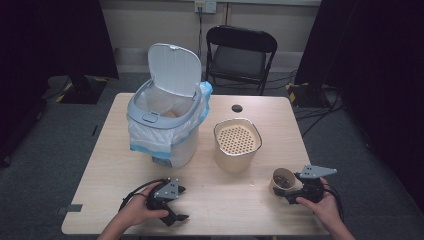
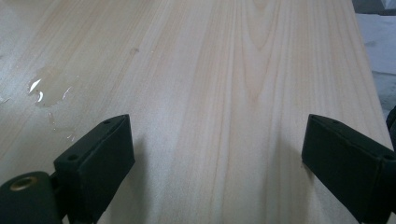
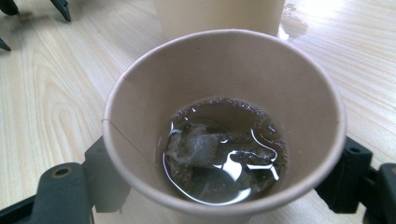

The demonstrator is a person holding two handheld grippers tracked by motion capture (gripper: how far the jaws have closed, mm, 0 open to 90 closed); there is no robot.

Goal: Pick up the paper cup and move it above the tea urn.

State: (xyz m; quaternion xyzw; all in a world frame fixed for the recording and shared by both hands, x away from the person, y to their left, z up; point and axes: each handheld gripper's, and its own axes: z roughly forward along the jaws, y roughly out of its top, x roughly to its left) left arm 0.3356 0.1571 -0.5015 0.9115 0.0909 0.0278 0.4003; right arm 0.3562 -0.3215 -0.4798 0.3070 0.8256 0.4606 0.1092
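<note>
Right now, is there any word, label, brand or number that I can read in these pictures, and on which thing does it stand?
None can be read.
Paper cup: plain, no print.
White bin: no label legible.
Strainer pot: plain.
Wall socket: too small to tell.

Pale wood-grain table (image 1: 210, 200) — black grippers. Tan paper cup (image 3: 224, 88) with dark brown liquid (image 3: 224, 149). Cream strainer pot (image 1: 237, 145), dotted with holes. Grey-white bin (image 1: 165, 120) — blue-edged liner (image 1: 150, 140). Black chair (image 1: 240, 55).
</note>
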